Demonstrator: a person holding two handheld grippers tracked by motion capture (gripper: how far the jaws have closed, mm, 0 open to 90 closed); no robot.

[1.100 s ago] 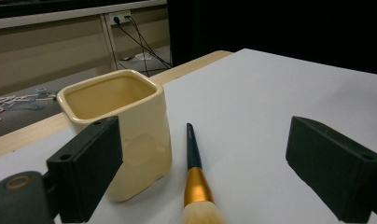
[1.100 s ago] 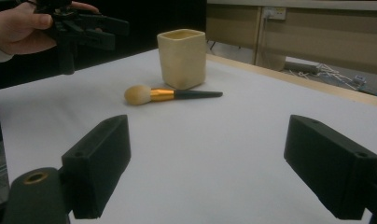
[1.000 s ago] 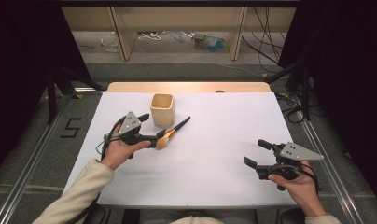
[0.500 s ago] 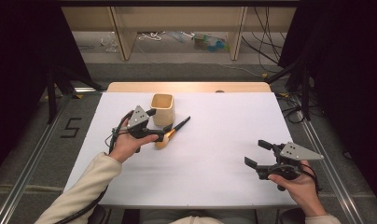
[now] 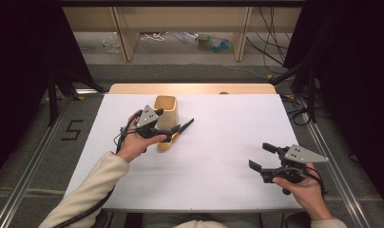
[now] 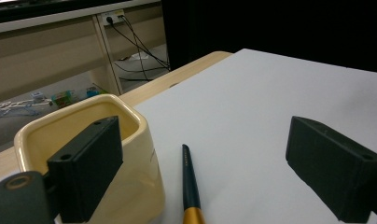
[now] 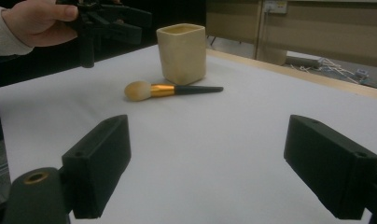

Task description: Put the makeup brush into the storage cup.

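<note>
Covering the wooden table (image 5: 190, 88), white sheet (image 5: 218, 142) fronts shelving (image 5: 180, 28).

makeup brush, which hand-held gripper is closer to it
Left. The left hand-held gripper hovers right over the makeup brush; the right hand-held gripper sits far across the table, open.

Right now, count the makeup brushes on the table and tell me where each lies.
1. The makeup brush lies flat on the white table, just in front of the cream cup, under the left gripper. More could be hidden inside the cup.
</note>
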